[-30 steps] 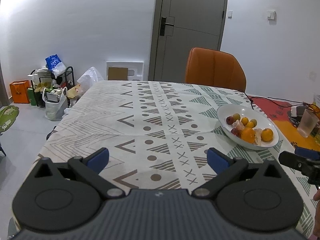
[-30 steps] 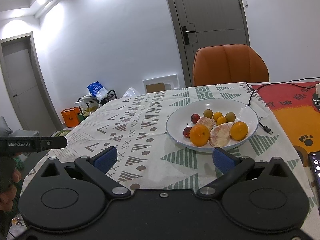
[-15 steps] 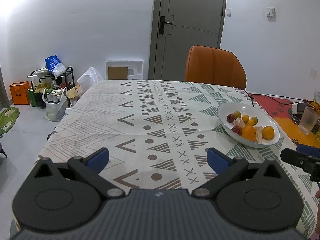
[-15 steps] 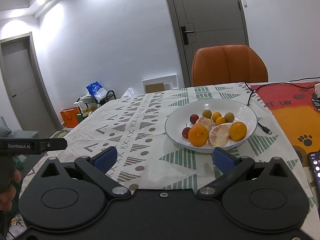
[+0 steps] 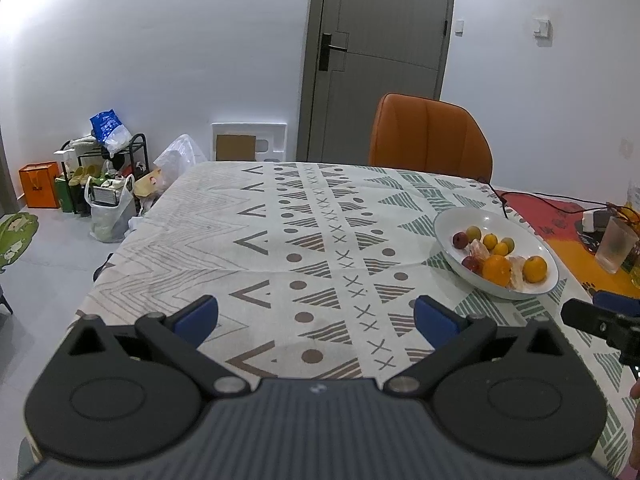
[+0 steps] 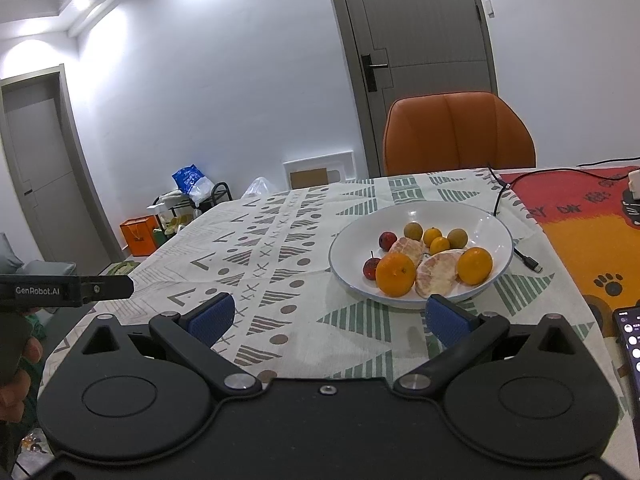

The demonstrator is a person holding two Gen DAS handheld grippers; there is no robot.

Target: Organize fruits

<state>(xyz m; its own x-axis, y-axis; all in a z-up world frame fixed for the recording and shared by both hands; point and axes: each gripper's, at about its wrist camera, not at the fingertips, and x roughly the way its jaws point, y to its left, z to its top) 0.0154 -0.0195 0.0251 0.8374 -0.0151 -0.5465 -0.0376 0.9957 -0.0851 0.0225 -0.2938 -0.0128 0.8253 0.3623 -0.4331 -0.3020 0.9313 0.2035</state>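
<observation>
one white bowl (image 6: pixel 492 224) sits on the one patterned tablecloth (image 6: pixel 280 248). in it: two large oranges (image 6: pixel 395 274), two peeled citrus pieces (image 6: pixel 436 271), two small yellow-orange fruits (image 6: pixel 432 236), two small green-brown fruits (image 6: pixel 413 231), and two small dark red fruits (image 6: pixel 387 239). two grippers show, the left gripper (image 5: pixel 316 320) and the right gripper (image 6: pixel 328 320). one orange chair (image 6: pixel 456 132), one glass (image 5: pixel 616 244), one phone (image 6: pixel 630 344).
</observation>
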